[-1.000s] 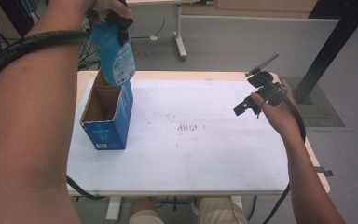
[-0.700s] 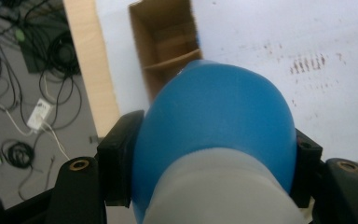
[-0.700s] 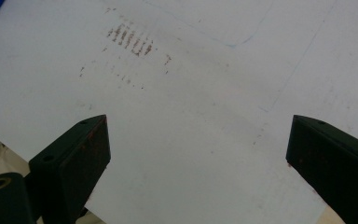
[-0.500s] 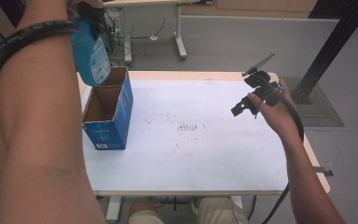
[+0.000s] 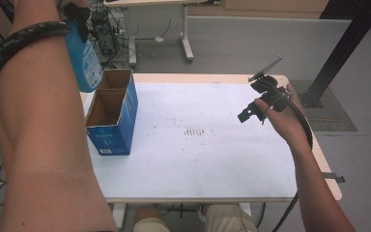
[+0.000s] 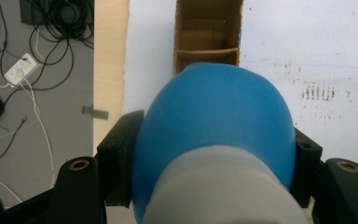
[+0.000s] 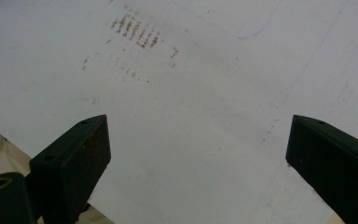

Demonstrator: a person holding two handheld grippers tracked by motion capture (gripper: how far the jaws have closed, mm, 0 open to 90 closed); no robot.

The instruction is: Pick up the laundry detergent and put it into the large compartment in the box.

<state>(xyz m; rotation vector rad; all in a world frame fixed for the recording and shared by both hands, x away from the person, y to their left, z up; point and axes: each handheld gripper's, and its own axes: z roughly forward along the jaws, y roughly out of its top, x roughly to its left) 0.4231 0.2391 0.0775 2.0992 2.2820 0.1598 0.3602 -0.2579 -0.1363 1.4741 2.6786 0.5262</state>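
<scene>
Below my left claw, the cardboard box stands open, both compartments bare. Blue bottle clamped between its jaws, above the box. Right claw wide over the desk.

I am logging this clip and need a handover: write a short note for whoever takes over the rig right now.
Left hand-held gripper: shut on the blue bottle, held in the air above the open carton at the table's left.
Right hand-held gripper: open, nothing in it, over the bare white tabletop.
Done: bottle is clear of the carton, both compartments look empty.
Left: probably set the bottle down; where is not evident.
</scene>
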